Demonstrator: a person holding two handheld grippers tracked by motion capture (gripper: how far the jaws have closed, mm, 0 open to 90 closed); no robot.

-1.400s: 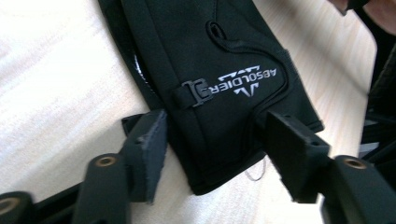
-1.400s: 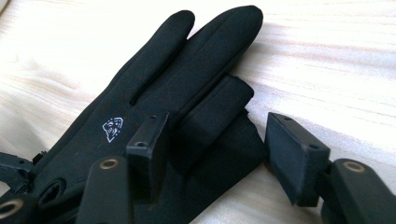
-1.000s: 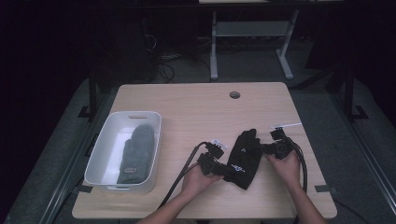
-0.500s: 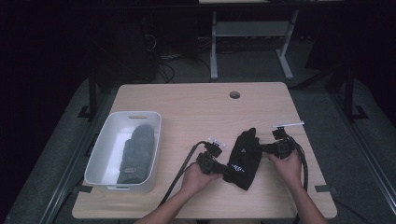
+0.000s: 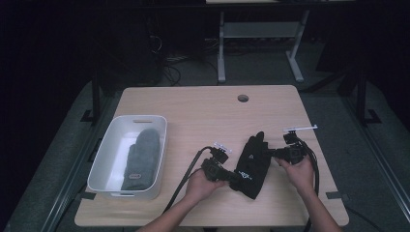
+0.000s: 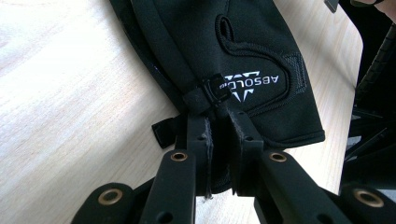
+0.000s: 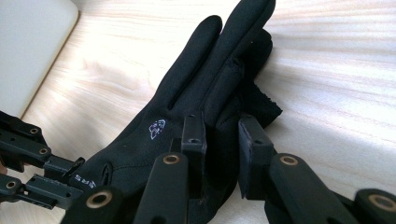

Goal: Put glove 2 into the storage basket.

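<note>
A black glove (image 5: 251, 162) lies flat on the wooden table (image 5: 203, 111), fingers pointing away from the person. My left gripper (image 5: 237, 176) is shut on the cuff edge of the glove (image 6: 224, 46), pinching the small strap there (image 6: 219, 116). My right gripper (image 5: 268, 152) comes in from the right at the glove's finger side. Its jaws have just been closing, and a fold of the glove (image 7: 205, 84) is now pinched between them (image 7: 222, 128). The left gripper (image 7: 70, 170) also shows at the bottom left of the right gripper view.
A white bin (image 5: 104, 154) stands at the table's left with a grey mitten (image 5: 140, 157) inside; its corner (image 7: 32, 46) shows in the right gripper view. A round hole (image 5: 242, 98) sits near the far edge. The table's right edge is close to the right hand.
The right hand has edged slightly at the glove's side. The glove and the left hand lie where they were.
</note>
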